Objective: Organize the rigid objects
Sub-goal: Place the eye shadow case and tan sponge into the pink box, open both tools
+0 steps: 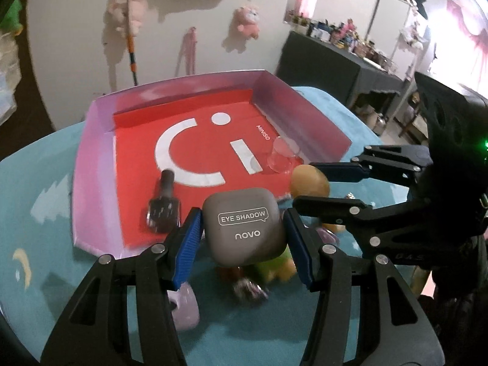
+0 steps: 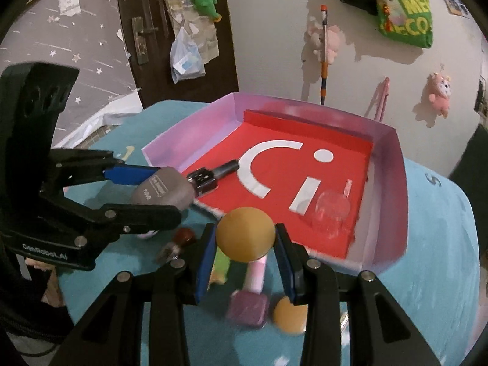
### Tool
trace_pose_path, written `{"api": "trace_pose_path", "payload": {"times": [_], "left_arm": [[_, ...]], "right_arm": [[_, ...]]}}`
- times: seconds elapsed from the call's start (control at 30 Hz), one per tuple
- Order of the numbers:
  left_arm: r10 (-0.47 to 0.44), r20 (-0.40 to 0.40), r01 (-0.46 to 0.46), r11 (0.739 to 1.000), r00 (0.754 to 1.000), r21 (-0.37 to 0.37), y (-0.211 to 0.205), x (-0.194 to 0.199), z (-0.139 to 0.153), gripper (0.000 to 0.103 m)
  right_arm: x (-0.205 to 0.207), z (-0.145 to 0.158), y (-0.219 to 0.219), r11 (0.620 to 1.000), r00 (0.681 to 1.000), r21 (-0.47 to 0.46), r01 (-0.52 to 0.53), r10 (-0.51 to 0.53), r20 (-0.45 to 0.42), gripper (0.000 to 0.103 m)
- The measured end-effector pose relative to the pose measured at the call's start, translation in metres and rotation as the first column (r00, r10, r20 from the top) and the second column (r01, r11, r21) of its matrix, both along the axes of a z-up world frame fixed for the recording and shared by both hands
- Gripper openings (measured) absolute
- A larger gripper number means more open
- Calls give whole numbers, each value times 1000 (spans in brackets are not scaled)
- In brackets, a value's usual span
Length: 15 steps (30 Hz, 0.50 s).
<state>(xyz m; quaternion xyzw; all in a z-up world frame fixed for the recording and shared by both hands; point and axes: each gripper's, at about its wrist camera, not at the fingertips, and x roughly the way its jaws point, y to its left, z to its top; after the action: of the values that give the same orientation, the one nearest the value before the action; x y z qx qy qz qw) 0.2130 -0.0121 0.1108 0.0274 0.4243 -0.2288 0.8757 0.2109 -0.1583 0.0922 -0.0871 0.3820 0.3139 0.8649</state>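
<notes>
My left gripper is shut on a grey eye shadow case, lifted above the table near the front edge of the box. The same case shows in the right wrist view between the left gripper's blue pads. My right gripper is shut on a tan round ball-like object, which appears as a tan ball beside the case. The shallow red-bottomed box with pale purple walls holds a dark nail polish bottle and a clear plastic cup lying on its side.
On the turquoise tablecloth below the grippers lie a purple square item, a pink tube, another tan ball, a reddish bottle and a lilac piece. Plush toys hang on the wall behind.
</notes>
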Motion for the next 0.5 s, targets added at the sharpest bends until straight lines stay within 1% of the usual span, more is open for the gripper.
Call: {"api": "trace_pose_path", "payload": {"times": [0.07, 0.17, 0.27, 0.37, 0.43, 0.5], "left_arm": [[-28, -18, 28, 1000, 999, 3, -2, 13, -4, 52], [-66, -33, 67, 997, 997, 29, -6, 31, -10, 52], [-107, -67, 110, 993, 992, 46, -9, 46, -17, 52], [-130, -84, 136, 988, 988, 77, -13, 54, -22, 52], [-147, -108, 155, 986, 983, 69, -13, 60, -26, 52], [-153, -121, 163, 984, 981, 78, -15, 66, -30, 52]], "right_arm": [[11, -2, 2, 1000, 1000, -16, -15, 14, -11, 40], [26, -9, 8, 997, 998, -57, -48, 46, -30, 40], [38, -15, 13, 993, 995, -83, -82, 78, -55, 40], [48, -23, 18, 987, 993, -123, -107, 99, -70, 40], [53, -28, 20, 982, 990, -146, -122, 111, -82, 40], [59, -32, 21, 977, 989, -167, -129, 115, -89, 40]]}}
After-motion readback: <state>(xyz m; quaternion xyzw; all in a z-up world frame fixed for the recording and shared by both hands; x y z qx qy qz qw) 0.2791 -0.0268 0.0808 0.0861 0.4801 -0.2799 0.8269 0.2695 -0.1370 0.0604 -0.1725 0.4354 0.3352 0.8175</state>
